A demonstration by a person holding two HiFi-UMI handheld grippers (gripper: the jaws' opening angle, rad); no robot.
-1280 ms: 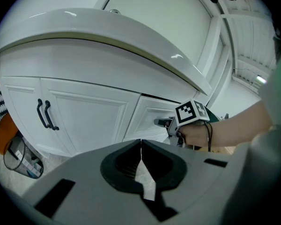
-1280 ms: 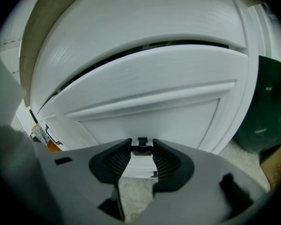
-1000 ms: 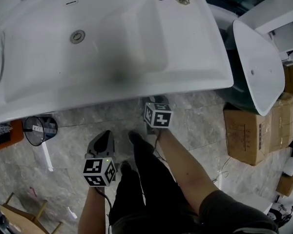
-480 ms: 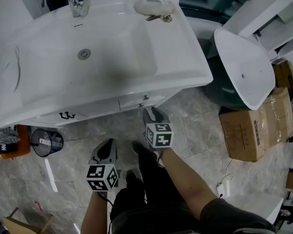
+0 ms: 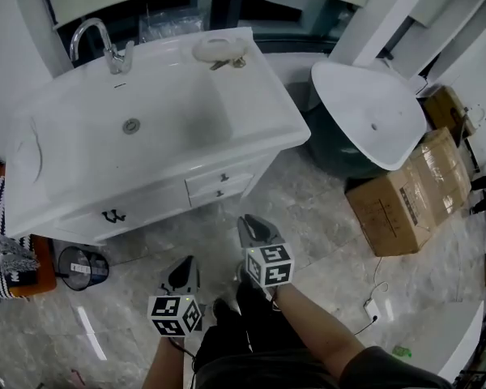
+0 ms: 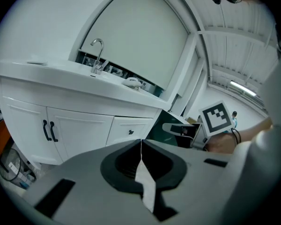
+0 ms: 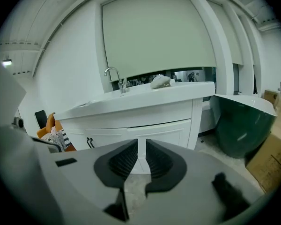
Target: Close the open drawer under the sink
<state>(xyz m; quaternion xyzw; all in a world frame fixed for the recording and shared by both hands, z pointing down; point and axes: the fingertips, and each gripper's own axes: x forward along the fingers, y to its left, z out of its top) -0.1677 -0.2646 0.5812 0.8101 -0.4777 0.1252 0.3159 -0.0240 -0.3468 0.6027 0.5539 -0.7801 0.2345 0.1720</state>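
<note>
The white sink cabinet (image 5: 146, 209) stands ahead of me, with two small drawers (image 5: 220, 185) at its right end. Both drawer fronts (image 6: 130, 130) look flush with the cabinet face, as they do in the right gripper view (image 7: 161, 131). My left gripper (image 5: 185, 266) hangs over the floor in front of the double doors (image 6: 49, 130), its jaws shut with nothing in them. My right gripper (image 5: 251, 222) is held a little nearer the drawers. Its jaws (image 7: 141, 146) are closing, with a narrow gap and nothing between them. Neither gripper touches the cabinet.
A faucet (image 5: 105, 47) and a pale object (image 5: 219, 49) sit on the sink top. To the right stand a dark green tub under a white basin (image 5: 364, 108) and a cardboard box (image 5: 405, 193). A wire bin (image 5: 81, 267) sits on the floor at the left.
The view has drawn back from the sink, and the cabinet front with its drawers has come into sight. Both grippers have moved back from the cabinet, the right one further.
</note>
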